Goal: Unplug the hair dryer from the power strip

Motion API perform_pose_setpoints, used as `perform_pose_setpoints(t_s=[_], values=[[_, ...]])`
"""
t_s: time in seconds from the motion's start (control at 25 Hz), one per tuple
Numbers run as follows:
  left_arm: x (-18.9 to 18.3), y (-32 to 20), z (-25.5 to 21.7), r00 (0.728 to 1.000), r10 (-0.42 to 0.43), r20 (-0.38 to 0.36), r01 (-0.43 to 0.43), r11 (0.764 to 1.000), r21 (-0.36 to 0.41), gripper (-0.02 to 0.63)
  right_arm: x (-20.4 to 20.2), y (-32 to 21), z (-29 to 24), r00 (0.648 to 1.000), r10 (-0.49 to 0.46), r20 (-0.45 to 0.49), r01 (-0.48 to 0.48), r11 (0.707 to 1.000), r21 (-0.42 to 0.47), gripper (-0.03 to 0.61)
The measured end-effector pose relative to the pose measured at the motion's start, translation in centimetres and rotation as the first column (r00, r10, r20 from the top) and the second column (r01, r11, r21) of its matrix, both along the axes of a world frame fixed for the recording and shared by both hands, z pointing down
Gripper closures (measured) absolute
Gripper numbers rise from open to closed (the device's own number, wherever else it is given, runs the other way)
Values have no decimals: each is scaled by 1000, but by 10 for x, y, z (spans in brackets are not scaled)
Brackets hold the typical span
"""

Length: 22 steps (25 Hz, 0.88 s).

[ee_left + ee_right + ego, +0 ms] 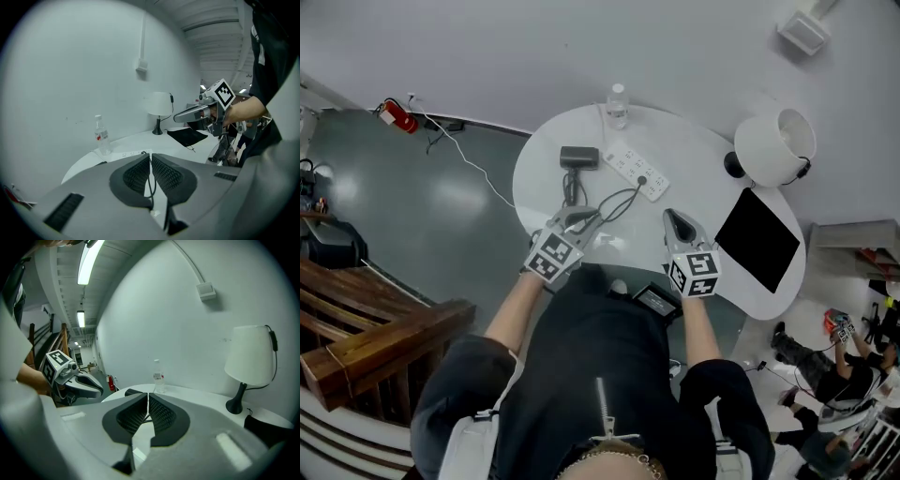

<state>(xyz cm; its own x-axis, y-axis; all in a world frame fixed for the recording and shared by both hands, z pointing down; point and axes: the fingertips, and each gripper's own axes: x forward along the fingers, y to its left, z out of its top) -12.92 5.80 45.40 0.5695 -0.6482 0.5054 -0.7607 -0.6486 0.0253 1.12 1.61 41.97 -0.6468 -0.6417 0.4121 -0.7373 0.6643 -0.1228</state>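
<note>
- Nearest, reaches forward from a dark-clad torso with both bare forearms, one hand wrapped behind each marker cube.
- Holds the left claw (pixel 579 218) low over the near edge of the round white tabletop (pixel 539 183), tipped downward and angled in toward the middle.
- Shows its pads pressed together at the tips. A dark cable (pixel 623 194) shows through the narrow slit beneath them, and cannot tell whether it is pinched or merely lies below.
- Holds the right claw (pixel 675 223) beside it, a little apart, also tipped downward and pointing toward the back wall.
- Shows that claw closed tight too, pads meeting, with nothing gripped.
- Finds the hair dryer (pixel 577 159) just past the left claw, dark and lying flat on the tabletop.
- Traces its cable in a loop back under the left claw and on to the power strip (pixel 636 171).
- Places the white power strip on a slant just right of the hair dryer, ahead of and between the two claws. Shows the plug still seated near its right end.
- Sets a clear water bottle (pixel 618 105) upright behind the strip, at the far edge.
- Lays a flat black pad (pixel 757 240) on the right part of the tabletop, with a white-shaded lamp (pixel 773 145) behind it.
- Leaves a red fire extinguisher (pixel 398 115) farthest off, on the floor by the wall at the left.
</note>
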Motion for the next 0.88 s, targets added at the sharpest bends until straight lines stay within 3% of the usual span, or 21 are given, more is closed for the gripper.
perform_pose_setpoints(t_s=[0.36, 0.88], values=[[-4, -40, 11, 990, 138, -1, -138, 990, -8, 592, -15, -24, 0, 996, 85, -22, -85, 996, 3, 572], [1, -83, 20, 986, 168, 15, -168, 986, -24, 592, -14, -66, 11, 995, 101, -8, -101, 995, -15, 572]])
